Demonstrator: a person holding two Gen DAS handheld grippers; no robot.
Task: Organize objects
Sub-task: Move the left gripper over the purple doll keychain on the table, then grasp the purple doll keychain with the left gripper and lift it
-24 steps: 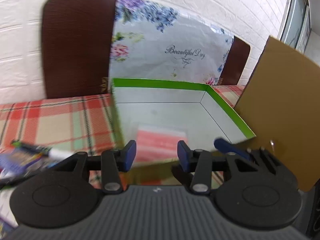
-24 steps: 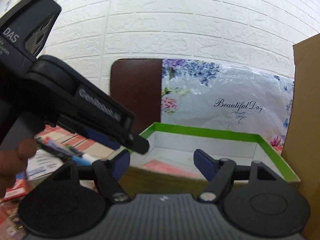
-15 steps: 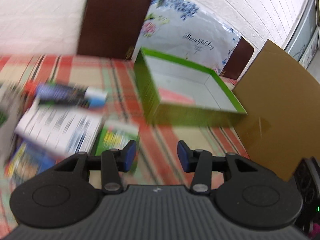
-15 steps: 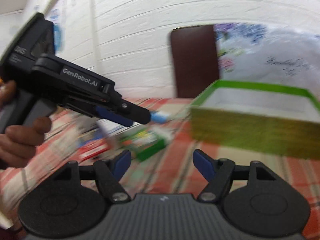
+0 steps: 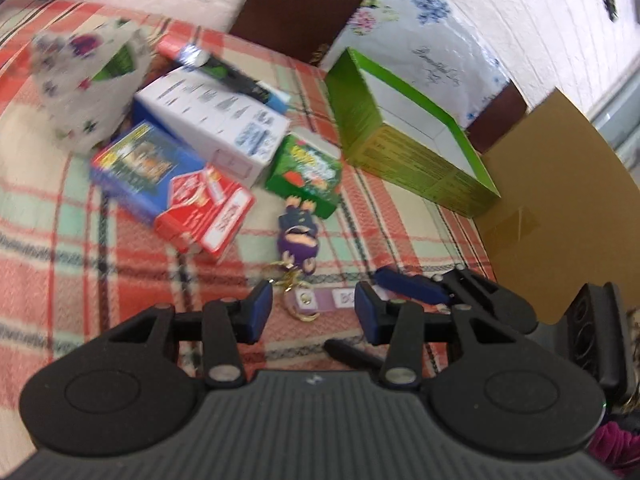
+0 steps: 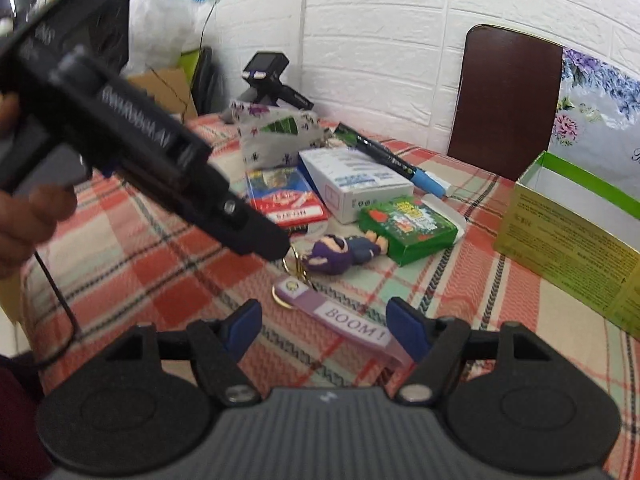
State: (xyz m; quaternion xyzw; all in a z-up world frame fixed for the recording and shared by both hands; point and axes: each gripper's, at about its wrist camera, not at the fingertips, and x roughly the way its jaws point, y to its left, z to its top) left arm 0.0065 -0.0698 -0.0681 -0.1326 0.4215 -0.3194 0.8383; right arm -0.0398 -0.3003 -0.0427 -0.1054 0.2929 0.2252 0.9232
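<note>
The purple keychain (image 6: 340, 276) lies on the bench just ahead of both hand-held grippers (each wide open, holding nothing), its strap running lengthwise toward the right hand-held gripper (image 6: 322, 322), apparently the nearer.

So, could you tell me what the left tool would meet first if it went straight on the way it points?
Most likely the keychain: the left tool is open, with the purple tag between its fingers and the purple figure just beyond. Depth is uncertain.
</note>
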